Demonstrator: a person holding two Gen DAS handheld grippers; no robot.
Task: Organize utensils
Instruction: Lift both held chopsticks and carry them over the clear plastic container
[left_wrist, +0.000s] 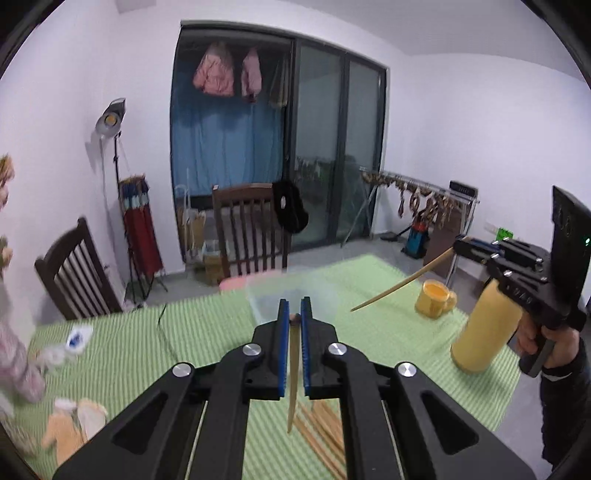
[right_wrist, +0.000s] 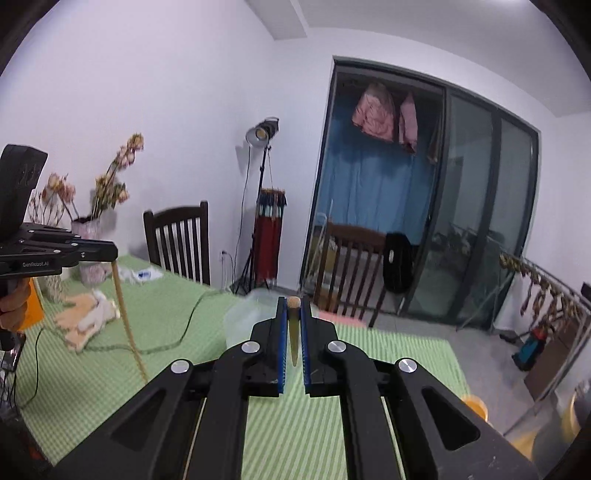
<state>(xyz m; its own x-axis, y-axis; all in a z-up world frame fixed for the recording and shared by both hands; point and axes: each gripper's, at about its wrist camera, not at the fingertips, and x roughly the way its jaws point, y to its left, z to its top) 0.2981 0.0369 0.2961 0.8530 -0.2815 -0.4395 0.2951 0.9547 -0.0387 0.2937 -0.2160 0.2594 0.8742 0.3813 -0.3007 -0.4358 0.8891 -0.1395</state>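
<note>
My left gripper is shut on a wooden chopstick that hangs down between its blue pads, high above the green striped tablecloth. Several loose chopsticks lie on the cloth below it. My right gripper is shut on another chopstick, whose round end shows at the fingertips. In the left wrist view the right gripper sits at the far right, its chopstick slanting down to the left. In the right wrist view the left gripper is at the left, its chopstick dangling.
A clear plastic container stands blurred ahead of the left gripper. A yellow mug and a tall yellow cylinder stand at the right. A plush toy, a cable and a flower vase are at the left. Chairs line the far edge.
</note>
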